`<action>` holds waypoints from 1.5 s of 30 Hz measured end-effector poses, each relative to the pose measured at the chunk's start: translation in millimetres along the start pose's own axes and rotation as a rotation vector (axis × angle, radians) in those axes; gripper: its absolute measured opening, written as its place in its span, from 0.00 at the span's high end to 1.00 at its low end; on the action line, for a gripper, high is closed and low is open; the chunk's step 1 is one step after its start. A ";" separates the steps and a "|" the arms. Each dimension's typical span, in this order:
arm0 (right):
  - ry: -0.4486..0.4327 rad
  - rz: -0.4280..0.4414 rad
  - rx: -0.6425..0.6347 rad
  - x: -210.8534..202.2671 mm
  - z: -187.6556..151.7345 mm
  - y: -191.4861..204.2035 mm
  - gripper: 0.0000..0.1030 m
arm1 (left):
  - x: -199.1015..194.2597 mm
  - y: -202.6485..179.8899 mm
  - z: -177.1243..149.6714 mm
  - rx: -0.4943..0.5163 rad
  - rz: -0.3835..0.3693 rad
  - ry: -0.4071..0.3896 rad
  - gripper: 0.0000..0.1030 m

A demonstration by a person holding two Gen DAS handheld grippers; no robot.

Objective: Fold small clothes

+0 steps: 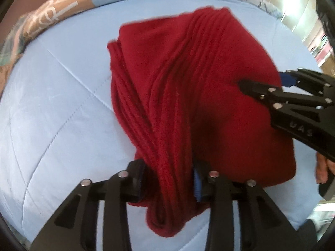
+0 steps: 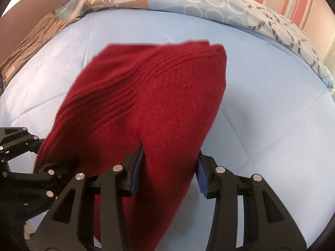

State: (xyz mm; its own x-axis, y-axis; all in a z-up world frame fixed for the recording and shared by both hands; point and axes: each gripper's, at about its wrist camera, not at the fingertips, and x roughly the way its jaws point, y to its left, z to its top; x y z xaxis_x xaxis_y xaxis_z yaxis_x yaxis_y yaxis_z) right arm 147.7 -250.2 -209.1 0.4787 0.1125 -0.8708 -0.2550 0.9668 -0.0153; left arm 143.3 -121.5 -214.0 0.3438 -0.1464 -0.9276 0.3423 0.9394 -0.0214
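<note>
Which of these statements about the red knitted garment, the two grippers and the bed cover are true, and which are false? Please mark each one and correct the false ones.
1. The left gripper has red fabric bunched between its fingers. True.
2. The red knitted garment is green with white stripes. False: it is plain dark red, with knitted ribs.
3. The right gripper also has the garment between its fingers. True.
4. The garment lies flat and spread out on the light blue quilted cover. False: it is gathered and lifted by both grippers.
5. A patterned blanket lies at the far edge of the blue cover. True.
</note>
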 end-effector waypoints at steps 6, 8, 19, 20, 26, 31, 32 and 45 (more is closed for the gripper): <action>-0.075 0.032 0.022 1.2 -9.9 -8.0 0.52 | 3.2 -1.5 -5.5 -0.009 0.056 -0.082 0.36; -0.090 0.030 0.030 -0.7 -12.8 -8.4 0.49 | 1.3 3.7 -15.9 -0.005 0.067 -0.090 0.25; -0.267 -0.055 0.059 -42.7 -25.9 -12.3 0.22 | -2.3 19.8 -17.4 0.002 0.037 -0.174 0.11; -0.271 -0.075 0.060 -47.9 -28.2 -11.6 0.21 | -5.0 22.8 -16.0 -0.007 0.024 -0.166 0.11; -0.290 -0.139 0.088 -70.8 -48.0 -10.3 0.12 | -25.1 52.2 -31.6 -0.090 -0.053 -0.171 0.11; -0.245 -0.177 0.098 -71.2 -67.6 3.8 0.12 | -36.0 67.2 -40.4 -0.099 -0.053 -0.188 0.10; -0.240 -0.169 0.094 -69.9 -70.5 8.0 0.12 | -36.6 64.5 -39.7 -0.084 -0.045 -0.192 0.10; -0.157 -0.178 0.096 -22.9 -98.0 16.1 0.09 | 2.7 84.2 -46.7 -0.044 -0.150 -0.220 0.01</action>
State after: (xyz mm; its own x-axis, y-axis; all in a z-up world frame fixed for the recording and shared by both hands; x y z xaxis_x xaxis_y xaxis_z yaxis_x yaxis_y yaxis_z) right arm 50.3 -259.7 -237.5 0.6353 -0.0349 -0.7715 -0.0773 0.9911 -0.1084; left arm 132.3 -28.3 -235.7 0.4753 -0.3446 -0.8095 0.3673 0.9138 -0.1734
